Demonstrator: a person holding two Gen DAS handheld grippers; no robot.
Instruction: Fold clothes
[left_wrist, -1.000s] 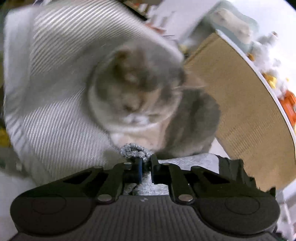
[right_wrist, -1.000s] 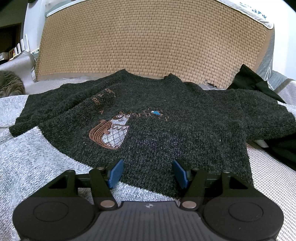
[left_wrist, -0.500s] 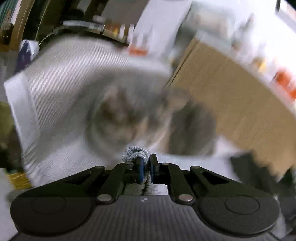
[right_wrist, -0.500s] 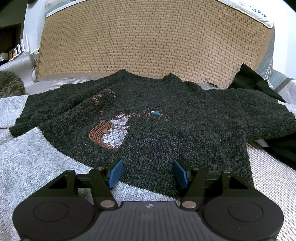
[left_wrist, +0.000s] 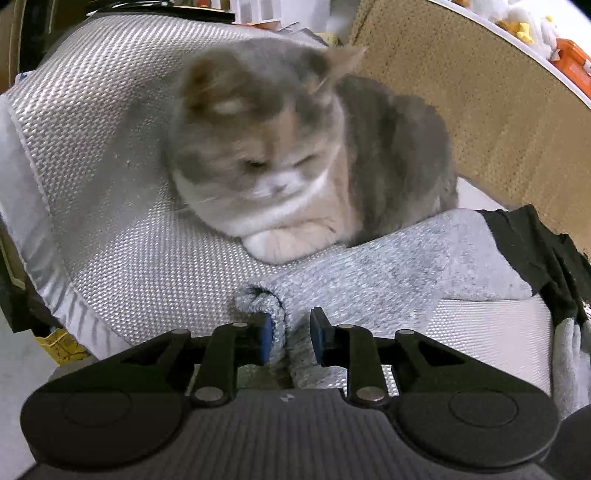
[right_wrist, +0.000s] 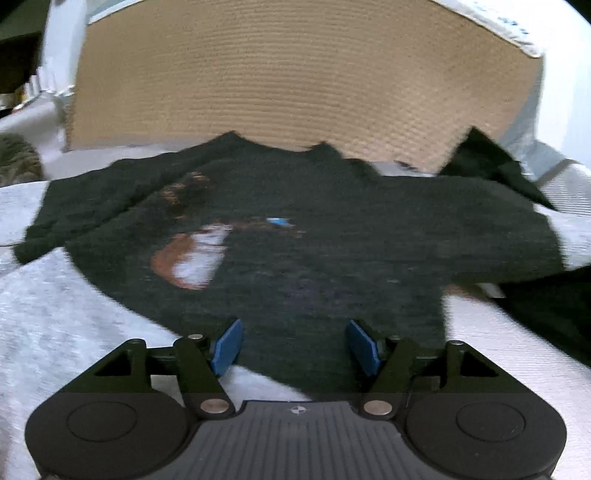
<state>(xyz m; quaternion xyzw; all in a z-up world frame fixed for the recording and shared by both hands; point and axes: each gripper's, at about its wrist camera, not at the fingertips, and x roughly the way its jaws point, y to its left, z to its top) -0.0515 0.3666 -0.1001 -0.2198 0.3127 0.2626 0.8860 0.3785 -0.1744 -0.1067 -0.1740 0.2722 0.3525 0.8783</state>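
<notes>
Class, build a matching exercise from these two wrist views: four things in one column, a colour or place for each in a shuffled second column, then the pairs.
1. cat
2. dark sweater
3. light grey sleeve cuff
4. woven headboard

A. tan, upright behind the clothes
B. between the left gripper's opening pads
C. grey and white, lying on the silver mat
D. bears a brown embroidered animal

Pairs: 1-C, 2-D, 3-B, 4-A
</notes>
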